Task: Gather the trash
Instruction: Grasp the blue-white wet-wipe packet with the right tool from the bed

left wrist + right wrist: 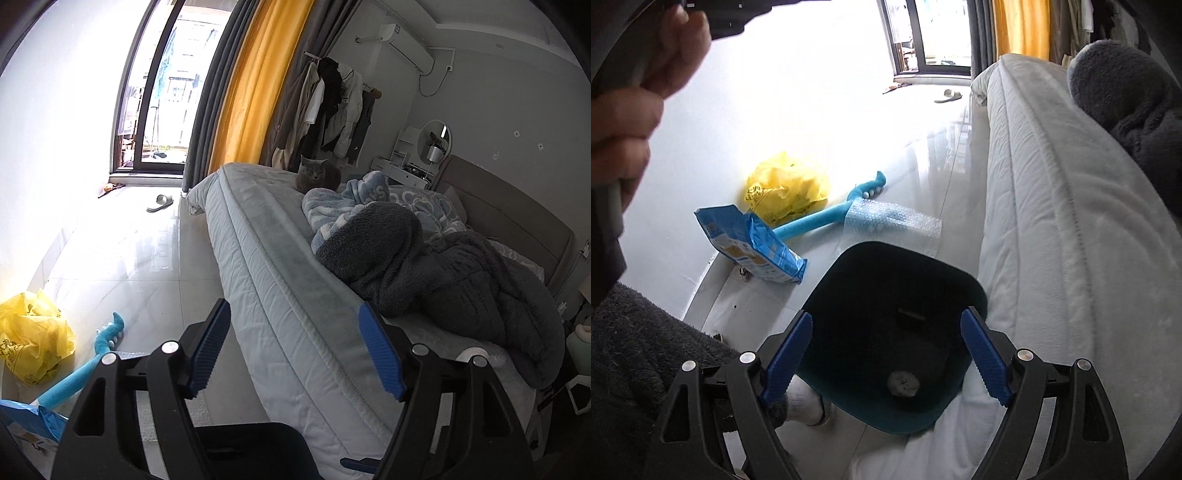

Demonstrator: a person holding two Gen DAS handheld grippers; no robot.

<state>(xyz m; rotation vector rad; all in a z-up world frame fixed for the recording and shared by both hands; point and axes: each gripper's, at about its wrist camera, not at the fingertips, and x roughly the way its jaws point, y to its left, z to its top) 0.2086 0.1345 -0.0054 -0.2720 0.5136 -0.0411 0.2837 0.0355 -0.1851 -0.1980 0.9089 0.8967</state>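
1. The right claw [886,354] is held wide open and empty above a dark teal bin [849,295].
2. A crumpled white wad [903,383] is seen inside the bin.
3. The left claw [295,347] is spread wide over the mattress edge [280,295], gripping nothing.
4. A yellow bag [786,188], blue packet [750,243] and bubble wrap [890,221] are left on the floor [849,122].

bin [886,332] beside bed [1052,221], wad [903,384] inside, bubble wrap [894,221] behind

You see a grey cat [317,178] sitting near the bed's [280,295] far corner, beside a blue patterned blanket [354,206], and a slipper [160,202] on the floor [122,254].
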